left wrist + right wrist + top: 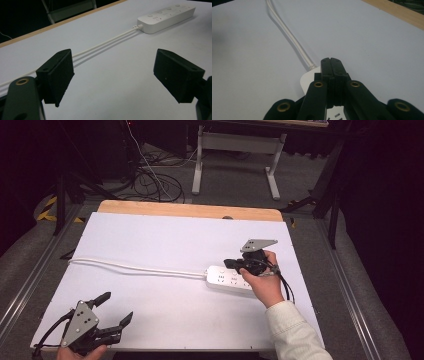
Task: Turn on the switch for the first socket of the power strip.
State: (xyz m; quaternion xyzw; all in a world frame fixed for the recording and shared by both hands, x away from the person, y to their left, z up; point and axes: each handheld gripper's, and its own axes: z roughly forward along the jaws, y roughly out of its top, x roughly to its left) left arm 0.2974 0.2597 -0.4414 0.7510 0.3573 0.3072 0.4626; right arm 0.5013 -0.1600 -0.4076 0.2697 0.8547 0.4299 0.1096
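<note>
The white power strip (231,279) lies on the right half of the table (150,245), with its long axis running left to right and tipped slightly toward the near right. Its cord (135,267) leaves the left end and trails away across the sheet to the left edge.

The right tool (231,264) sits directly over the strip's far edge near the cord end. It points leftward along the strip rather than across it. In the right gripper view its jaws are pressed flat together with nothing between them, and their tips hang over the rounded corner where the cord (287,32) enters the strip (308,80). Clenched like that, it looks set to press or push on the strip, not to grasp it; I cannot tell whether the tips touch the casing.

The left tool (114,309) rests at the near left corner, well apart from the strip, with its jaws spread wide and holding nothing. From its own camera the strip (166,18) lies far off to the upper right and the cord (105,42) runs between. The right hand (262,282) is plainly the nearer one.

The table is covered by a plain white sheet, with a wooden edge (190,210) showing on the far side. Beyond it the room is dark: grey carpet, loose cables on the floor (150,180), and the white legs of another desk (235,155).
</note>
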